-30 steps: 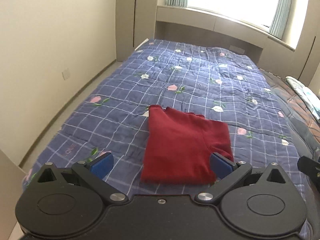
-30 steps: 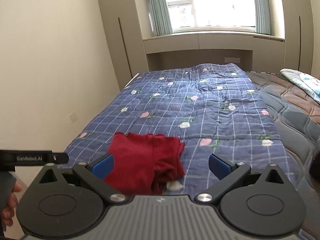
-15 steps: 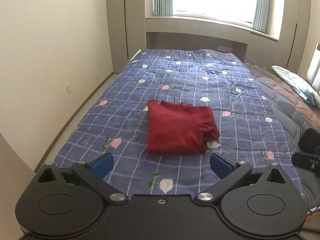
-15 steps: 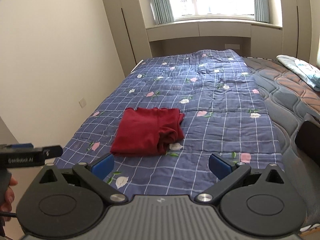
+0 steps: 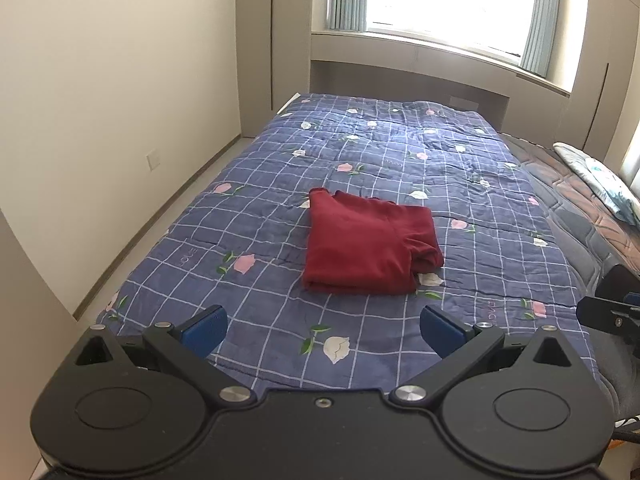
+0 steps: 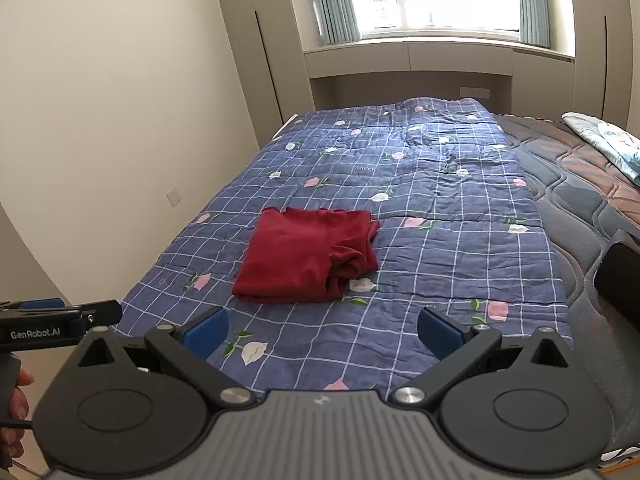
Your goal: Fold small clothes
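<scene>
A dark red garment [image 5: 368, 246] [image 6: 308, 258] lies folded into a rough rectangle on the blue checked quilt [image 5: 400, 168] [image 6: 420, 184], with a bunched sleeve at its near right corner. My left gripper [image 5: 323, 330] hangs open above the quilt's near edge, well short of the garment, with nothing between its blue pads. My right gripper [image 6: 322, 332] is also open and empty, held back at the same distance. The left gripper's side shows at the left edge of the right wrist view, with a hand below it.
A cream wall and a strip of floor [image 5: 208, 168] run along the bed's left side. Bare brown quilted mattress [image 6: 576, 184] lies right of the quilt, with a pale patterned cloth [image 6: 604, 140] at its far right. Cabinets and a window ledge [image 5: 420, 68] close the far end.
Both grippers have drawn back and up from the garment, which now sits farther away and lies alone on the quilt. Both stay open.
</scene>
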A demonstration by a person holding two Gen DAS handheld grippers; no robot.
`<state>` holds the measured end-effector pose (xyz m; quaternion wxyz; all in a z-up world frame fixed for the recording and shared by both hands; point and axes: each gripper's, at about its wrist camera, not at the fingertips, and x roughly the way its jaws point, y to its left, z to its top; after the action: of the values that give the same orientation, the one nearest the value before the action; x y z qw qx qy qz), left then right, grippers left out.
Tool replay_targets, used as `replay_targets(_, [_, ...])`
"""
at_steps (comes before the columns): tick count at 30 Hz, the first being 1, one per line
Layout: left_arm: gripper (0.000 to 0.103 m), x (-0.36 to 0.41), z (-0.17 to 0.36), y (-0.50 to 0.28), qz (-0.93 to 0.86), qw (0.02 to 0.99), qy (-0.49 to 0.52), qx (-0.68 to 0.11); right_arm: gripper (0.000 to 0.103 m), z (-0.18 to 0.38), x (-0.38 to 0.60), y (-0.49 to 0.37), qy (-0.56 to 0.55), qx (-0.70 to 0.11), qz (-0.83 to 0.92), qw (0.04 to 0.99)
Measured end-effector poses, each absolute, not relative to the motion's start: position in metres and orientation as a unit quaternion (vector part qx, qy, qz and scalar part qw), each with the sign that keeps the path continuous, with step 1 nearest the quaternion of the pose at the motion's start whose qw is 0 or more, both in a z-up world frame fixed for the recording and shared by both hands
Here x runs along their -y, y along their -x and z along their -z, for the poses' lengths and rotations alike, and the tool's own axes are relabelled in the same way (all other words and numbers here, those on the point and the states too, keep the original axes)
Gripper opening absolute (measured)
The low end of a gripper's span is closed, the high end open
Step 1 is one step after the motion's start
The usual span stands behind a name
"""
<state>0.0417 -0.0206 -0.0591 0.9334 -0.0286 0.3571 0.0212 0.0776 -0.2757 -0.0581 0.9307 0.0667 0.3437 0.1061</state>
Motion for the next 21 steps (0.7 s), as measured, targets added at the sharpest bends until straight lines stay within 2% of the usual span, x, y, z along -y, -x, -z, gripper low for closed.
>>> replay_targets(21, [0.102,0.022,0.063,-0.045,-0.028,0.930,0.032,-0.365,0.103,0.062,0.277,-0.089,-0.064,-0.353,-0.114,0.927])
